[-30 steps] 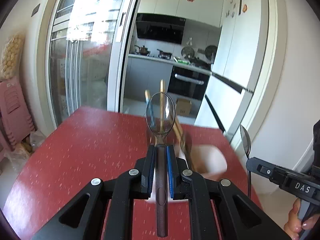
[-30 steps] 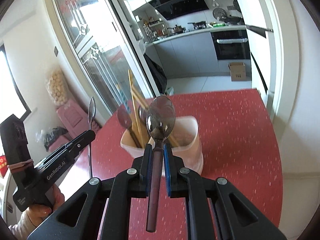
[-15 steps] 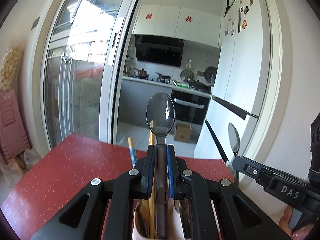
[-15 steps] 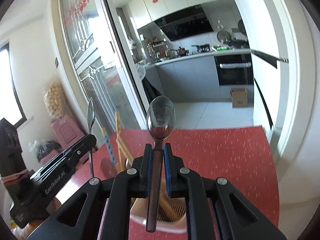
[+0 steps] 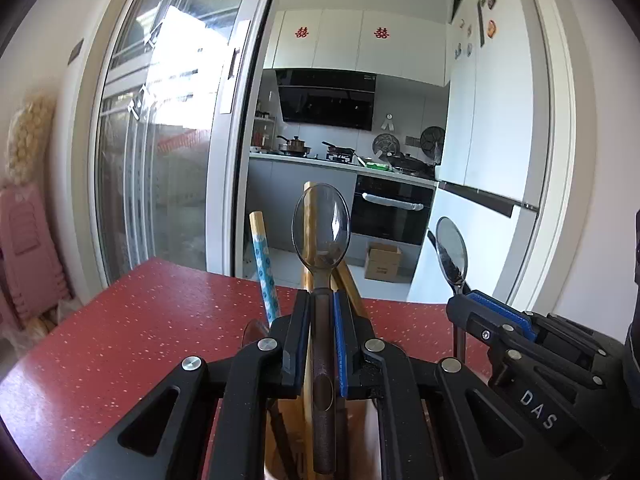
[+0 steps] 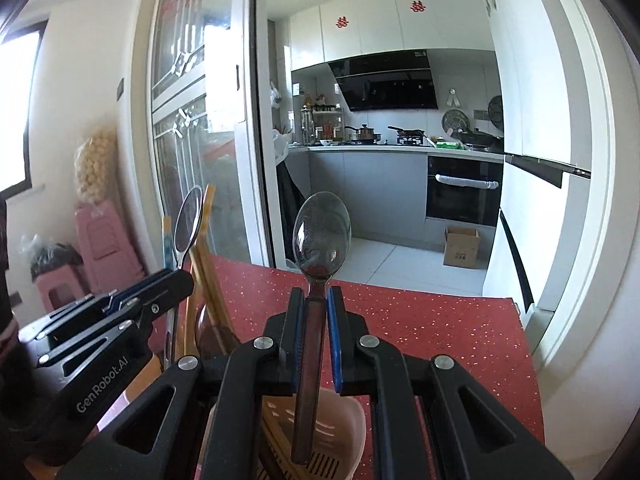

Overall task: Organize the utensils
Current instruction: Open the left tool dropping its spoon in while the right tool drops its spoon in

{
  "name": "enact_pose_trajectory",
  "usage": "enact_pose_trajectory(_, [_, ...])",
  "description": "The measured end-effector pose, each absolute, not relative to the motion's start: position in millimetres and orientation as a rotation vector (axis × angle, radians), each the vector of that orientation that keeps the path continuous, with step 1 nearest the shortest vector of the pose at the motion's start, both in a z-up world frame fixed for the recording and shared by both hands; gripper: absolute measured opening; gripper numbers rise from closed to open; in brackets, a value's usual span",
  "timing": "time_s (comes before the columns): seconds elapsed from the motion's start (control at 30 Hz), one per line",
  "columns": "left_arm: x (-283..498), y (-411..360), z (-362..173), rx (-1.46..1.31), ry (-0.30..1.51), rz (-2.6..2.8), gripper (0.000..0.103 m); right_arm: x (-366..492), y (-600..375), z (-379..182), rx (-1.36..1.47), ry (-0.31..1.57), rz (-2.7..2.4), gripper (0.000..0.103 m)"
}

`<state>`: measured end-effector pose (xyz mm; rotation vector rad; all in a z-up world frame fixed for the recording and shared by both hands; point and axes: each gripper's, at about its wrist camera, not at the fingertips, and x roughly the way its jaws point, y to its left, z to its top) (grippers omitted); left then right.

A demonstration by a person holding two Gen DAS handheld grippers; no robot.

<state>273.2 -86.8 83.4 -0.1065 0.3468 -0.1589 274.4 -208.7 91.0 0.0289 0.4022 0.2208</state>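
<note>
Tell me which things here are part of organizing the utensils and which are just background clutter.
Part of the job:
- left gripper, shut on a dark spoon
- right gripper, shut on a second spoon
- pink utensil holder below them
- chopsticks standing in it

Just lying about:
- cardboard box on the kitchen floor
- pink stools
- pots on the stove

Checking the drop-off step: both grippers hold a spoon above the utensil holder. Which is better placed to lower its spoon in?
Probably right: its spoon hangs over the holder's empty side, while the left spoon sits above crowded chopsticks.
</note>
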Motion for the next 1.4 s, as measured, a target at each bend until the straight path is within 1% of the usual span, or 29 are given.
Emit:
enact_pose_trajectory(0.53, [252.4,-94.9,67.9,-0.021,0.376,-0.146,0.041,248.2,-197.7,64.9,-0.040,0.435,0.265,0.012])
enact_pose_trajectory(0.8, [251.4,-92.7,67.8,-0.009,0.407,-0.159,0.041,242.7,-197.8,69.1,-0.047,0.441,0.285,0.012])
enact_pose_trajectory(1.07, [252.0,-87.6,71.7,-0.027,0.420,-0.148,0.041,262.8,-192.5,71.1,-0.075,0.468,0.279,0.012])
enact_pose_trajectory(1.4, [248.8,-84.6,73.2,-0.024,0.427,-0.142,0.041,253.0,-206.7,71.2,-0.013,0.511,0.286,0.013])
